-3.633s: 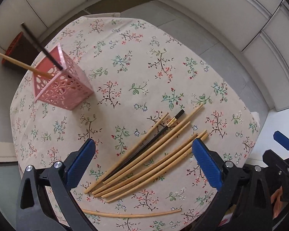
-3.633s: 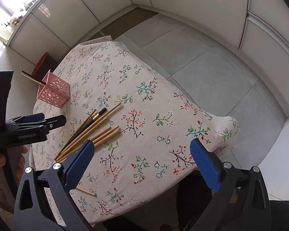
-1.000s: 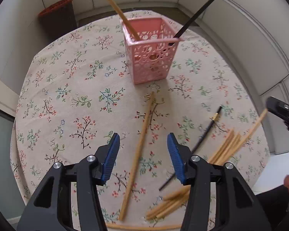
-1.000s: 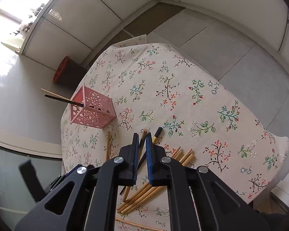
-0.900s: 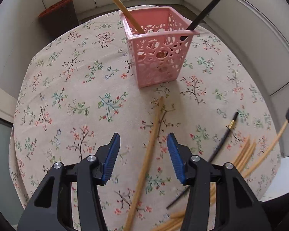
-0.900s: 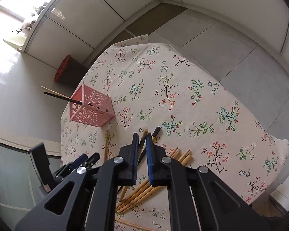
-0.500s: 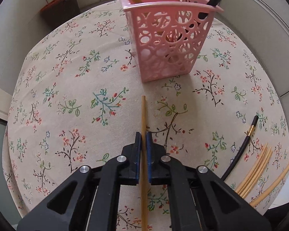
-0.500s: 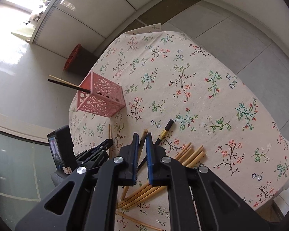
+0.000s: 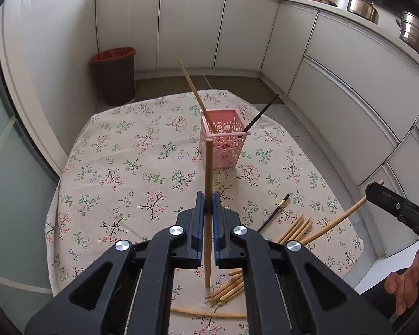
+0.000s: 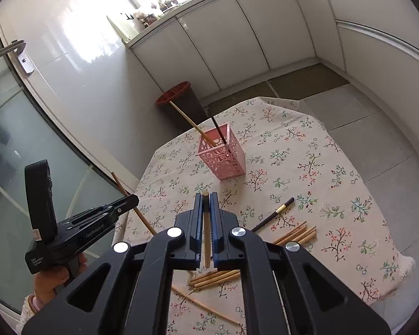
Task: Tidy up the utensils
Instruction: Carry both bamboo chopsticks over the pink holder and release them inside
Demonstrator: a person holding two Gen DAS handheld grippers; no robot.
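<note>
My left gripper [image 9: 208,198] is shut on a wooden chopstick [image 9: 208,167] and holds it above the floral tablecloth [image 9: 131,173], its far end pointing at the pink basket [image 9: 223,145]. That basket holds one wooden and one black chopstick, both leaning out. My right gripper [image 10: 206,199] is shut on another wooden chopstick [image 10: 206,237], also raised. In each wrist view the other gripper shows at the side: the right gripper [image 9: 377,191] and the left gripper [image 10: 127,202]. On the cloth lie a black chopstick [image 10: 271,216] and several wooden chopsticks [image 10: 296,233].
A dark bin with a red rim [image 9: 114,75] stands on the floor beyond the table. White cabinets [image 9: 237,28] run along the walls, with pots on the counter. A single bent wooden stick [image 9: 209,313] lies near the table's front edge. A hand [image 10: 53,279] holds the left gripper's handle.
The left gripper closed on a wooden chopstick lying on the cloth and lifted it. Both grippers rose away from the table, and the basket now looks farther off.
</note>
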